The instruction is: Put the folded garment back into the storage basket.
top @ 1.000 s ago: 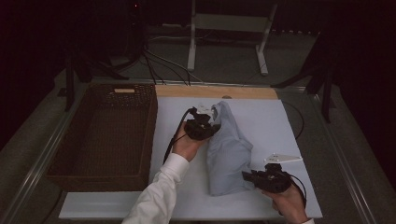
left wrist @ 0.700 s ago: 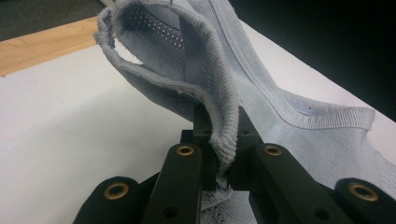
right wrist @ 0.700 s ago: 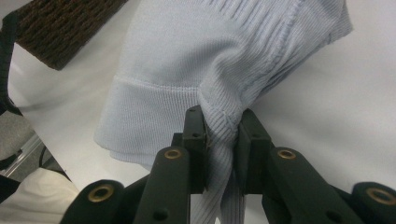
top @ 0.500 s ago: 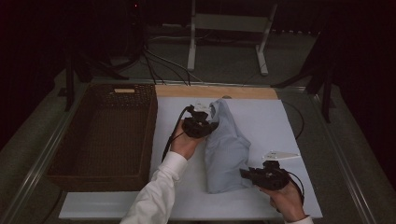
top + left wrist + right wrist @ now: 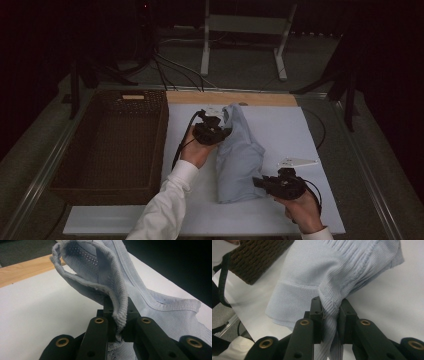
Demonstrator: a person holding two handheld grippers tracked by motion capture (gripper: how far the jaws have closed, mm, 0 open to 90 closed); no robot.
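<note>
A light blue knit garment (image 5: pixel 242 155) lies lengthwise, bunched, on the white board (image 5: pixel 285 125). My left gripper (image 5: pixel 225 131) is at its far end and is shut on the ribbed collar edge, which stands up out of the jaws in the left gripper view (image 5: pixel 117 307). The garment (image 5: pixel 160 307) trails away to the right behind it. My right gripper (image 5: pixel 260 182) is at the near end and is shut on a pinch of the ribbed hem (image 5: pixel 331 307). The garment (image 5: pixel 312 267) spreads out above those jaws.
A dark woven basket (image 5: pixel 160 145) stands left of the board; its corner (image 5: pixel 254 260) is in the right gripper view. A wooden strip (image 5: pixel 200 97) runs along the board's far edge. A metal stand (image 5: pixel 207 45) is on the floor beyond the table.
The right gripper has edged slightly left and away from the table's near edge with the hem. The left gripper has hardly moved. Both grips are unchanged.
</note>
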